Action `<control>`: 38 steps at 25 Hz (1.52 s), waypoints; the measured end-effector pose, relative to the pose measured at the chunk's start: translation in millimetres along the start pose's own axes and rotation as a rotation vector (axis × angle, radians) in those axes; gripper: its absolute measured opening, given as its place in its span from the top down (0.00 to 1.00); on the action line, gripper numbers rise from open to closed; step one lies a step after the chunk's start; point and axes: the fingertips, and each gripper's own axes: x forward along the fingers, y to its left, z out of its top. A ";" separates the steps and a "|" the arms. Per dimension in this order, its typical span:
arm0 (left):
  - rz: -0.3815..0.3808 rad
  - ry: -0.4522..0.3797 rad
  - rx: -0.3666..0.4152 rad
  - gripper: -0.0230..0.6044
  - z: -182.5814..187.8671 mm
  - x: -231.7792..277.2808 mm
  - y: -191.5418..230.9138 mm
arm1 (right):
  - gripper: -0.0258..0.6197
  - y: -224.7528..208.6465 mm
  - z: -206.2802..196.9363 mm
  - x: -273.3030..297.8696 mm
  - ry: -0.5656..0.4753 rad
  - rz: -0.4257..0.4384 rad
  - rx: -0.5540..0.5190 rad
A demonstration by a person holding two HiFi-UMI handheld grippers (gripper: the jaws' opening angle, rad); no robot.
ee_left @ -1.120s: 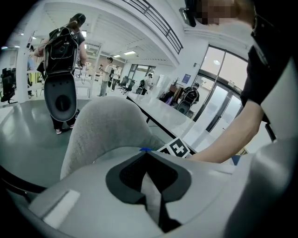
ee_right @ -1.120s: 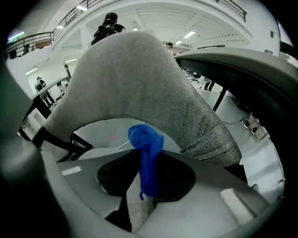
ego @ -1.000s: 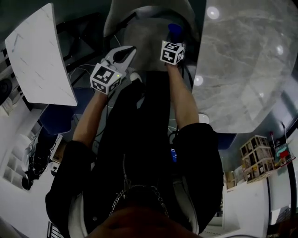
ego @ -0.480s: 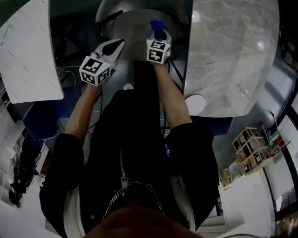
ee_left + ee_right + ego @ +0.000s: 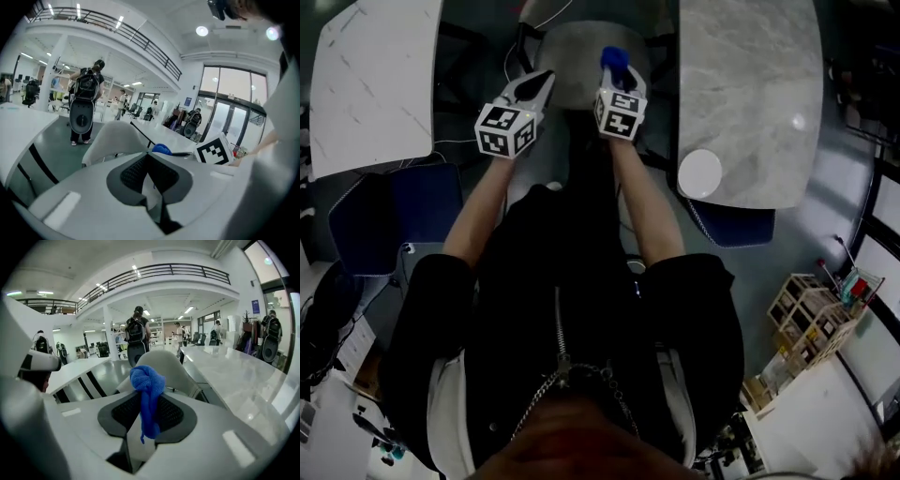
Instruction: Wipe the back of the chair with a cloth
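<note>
A light grey chair stands in front of me between two tables, and its curved back faces both grippers. My right gripper is shut on a bunched blue cloth, held just above the chair. The cloth hangs down between the pads, short of the chair's back. My left gripper hovers beside it to the left, shut, with nothing between its jaws. From the left gripper view the chair back lies ahead and the cloth shows to the right.
A white table is at the left and a marble table at the right, carrying a white round object. Blue chairs stand by each table. A person with a backpack stands far behind the chair.
The head view has swung, so the chair and both tables now show more fully. Both grippers stay over the chair, a little closer together. The cloth is still in the right gripper.
</note>
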 end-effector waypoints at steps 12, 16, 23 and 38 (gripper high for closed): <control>-0.018 -0.138 0.090 0.95 26.1 -109.1 -89.2 | 0.79 76.5 9.7 -171.6 -0.024 0.185 -0.034; -0.016 -0.154 0.049 0.95 30.8 -118.6 -104.6 | 0.80 77.4 16.5 -200.8 -0.027 0.178 -0.045; -0.005 -0.132 0.051 0.95 11.4 -124.5 -129.5 | 0.81 67.5 14.6 -226.0 -0.043 0.173 -0.047; 0.007 -0.119 0.076 0.95 -3.4 -156.4 -153.0 | 0.81 72.6 12.6 -270.9 -0.069 0.219 -0.129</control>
